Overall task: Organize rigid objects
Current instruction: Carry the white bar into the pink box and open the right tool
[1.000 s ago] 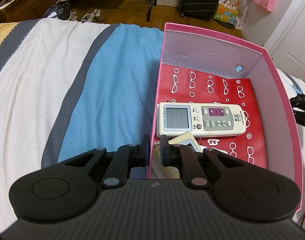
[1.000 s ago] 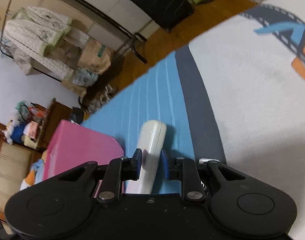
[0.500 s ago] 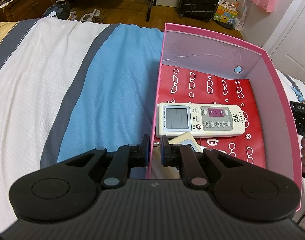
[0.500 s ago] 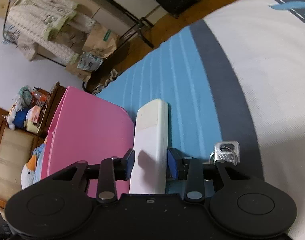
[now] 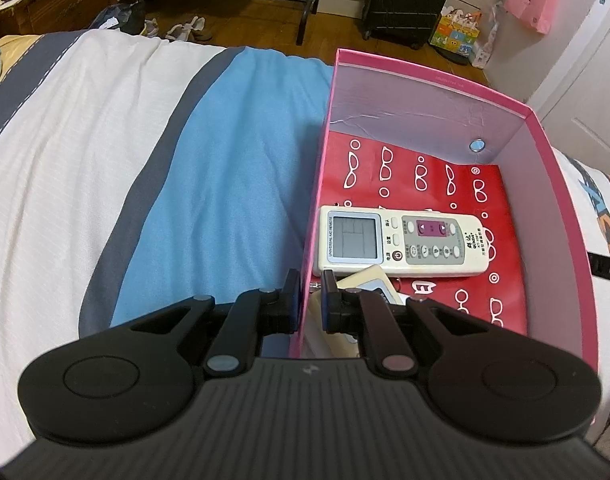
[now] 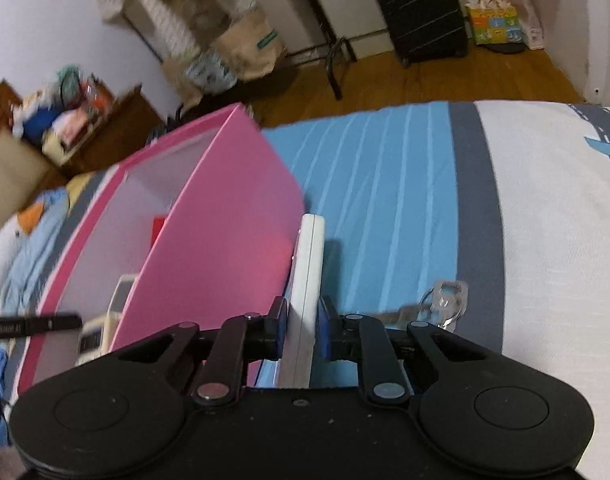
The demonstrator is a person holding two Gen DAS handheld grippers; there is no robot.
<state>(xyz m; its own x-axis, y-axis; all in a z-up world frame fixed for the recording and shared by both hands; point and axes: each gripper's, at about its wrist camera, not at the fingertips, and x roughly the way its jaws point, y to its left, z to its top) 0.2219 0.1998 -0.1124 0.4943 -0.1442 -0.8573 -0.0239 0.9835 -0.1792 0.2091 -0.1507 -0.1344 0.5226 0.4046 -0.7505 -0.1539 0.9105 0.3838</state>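
My left gripper is shut on the left wall of the open pink box, one finger outside and one inside. On the red glasses-print bag lining the box lies a white air-conditioner remote, with a beige item partly hidden under my finger. My right gripper holds a second white remote edge-on. Its jaws are closing on the remote, and the pads touch both faces. This remote hangs just outside the pink box's right wall, above the blue stripe.
The box stands on a bed with a white, grey and blue striped cover. A key ring with a clear tag lies on the grey stripe beside my right fingers. A plush toy lies left of the box. Wooden floor, a clothes rack and a black suitcase lie beyond the bed.
My right gripper rolled and rose toward the pink box, and the remote in it went from flat to edge-on with the jaws narrower. The left gripper and the box stayed still.
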